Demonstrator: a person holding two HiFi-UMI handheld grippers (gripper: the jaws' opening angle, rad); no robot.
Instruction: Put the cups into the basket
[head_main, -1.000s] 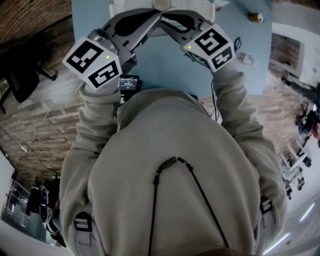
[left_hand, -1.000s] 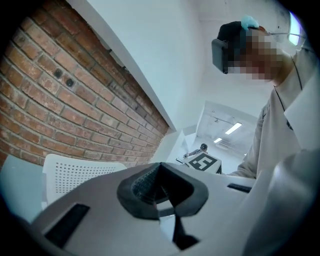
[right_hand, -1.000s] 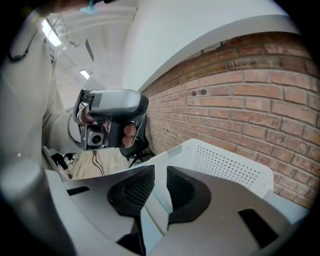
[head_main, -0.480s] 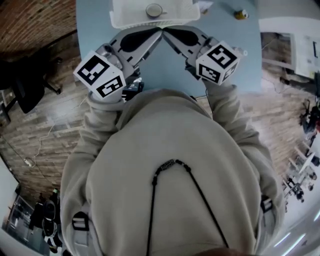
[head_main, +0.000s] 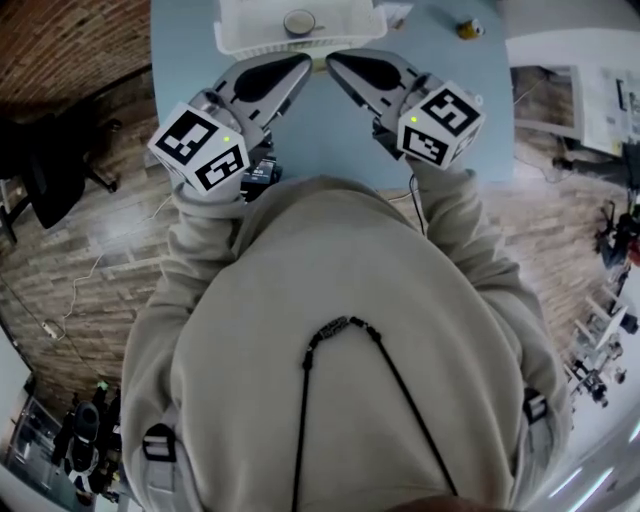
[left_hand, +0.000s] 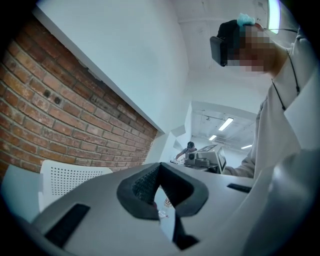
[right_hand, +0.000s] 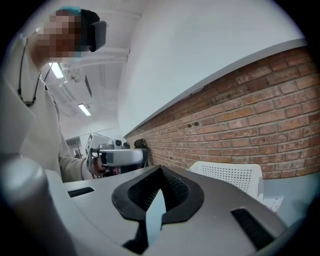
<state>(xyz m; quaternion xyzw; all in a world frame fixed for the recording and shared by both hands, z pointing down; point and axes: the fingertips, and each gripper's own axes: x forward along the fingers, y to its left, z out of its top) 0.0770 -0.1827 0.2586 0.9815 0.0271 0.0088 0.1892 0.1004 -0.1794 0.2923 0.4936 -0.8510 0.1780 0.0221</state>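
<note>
Left tool (head_main: 306, 63), right tool (head_main: 333, 60) drawn back from basket (head_main: 232, 42); both closed, empty; cup (head_main: 299, 21) inside basket.

Left gripper (head_main: 303, 64) and right gripper (head_main: 334, 60) have pulled back from the cup (head_main: 299, 21) to the near rim of the basket (head_main: 238, 42). More of the basket now shows in the head view. The gripper noses touched half a second ago and now sit slightly apart.
</note>
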